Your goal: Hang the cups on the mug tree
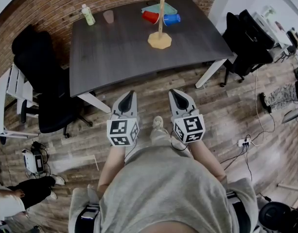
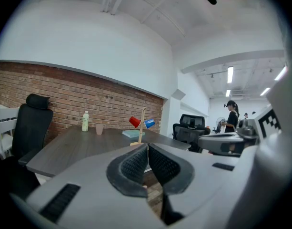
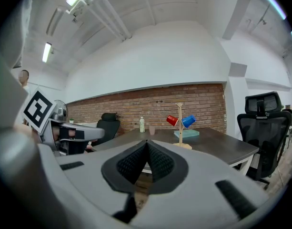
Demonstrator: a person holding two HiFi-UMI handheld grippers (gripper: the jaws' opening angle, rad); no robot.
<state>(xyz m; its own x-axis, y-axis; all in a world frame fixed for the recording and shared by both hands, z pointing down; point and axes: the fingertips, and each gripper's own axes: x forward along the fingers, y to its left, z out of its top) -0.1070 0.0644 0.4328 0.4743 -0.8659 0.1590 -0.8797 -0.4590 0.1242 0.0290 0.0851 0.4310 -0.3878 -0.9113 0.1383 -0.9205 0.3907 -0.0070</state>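
Standing on the wooden floor [image 1: 153, 96], short of the tabletop's [image 1: 119, 47] near edge and well apart from everything on it. Holding the left gripper [image 1: 131, 94] and the right gripper [image 1: 174, 92] side by side, both aimed at the tabletop. Holding the left fingers [image 2: 135, 166] pressed together on nothing, and the right fingers [image 3: 161, 163] pressed together the same way, also empty.

Facing, far ahead of both sets of fingers, the mug tree [image 1: 161, 21], upright on its round base toward the tabletop's far edge, right of the middle. Finding a red cup [image 1: 150, 17] hung on its left side and a blue cup [image 1: 172, 19] on its right. Noting a teal book [image 1: 161, 7] flat behind the tree at the far edge. Noting near the far left corner a pale green bottle [image 1: 88, 14] upright, and just beside it a translucent pinkish cup [image 1: 108, 16] standing on the tabletop, well apart from the tree.
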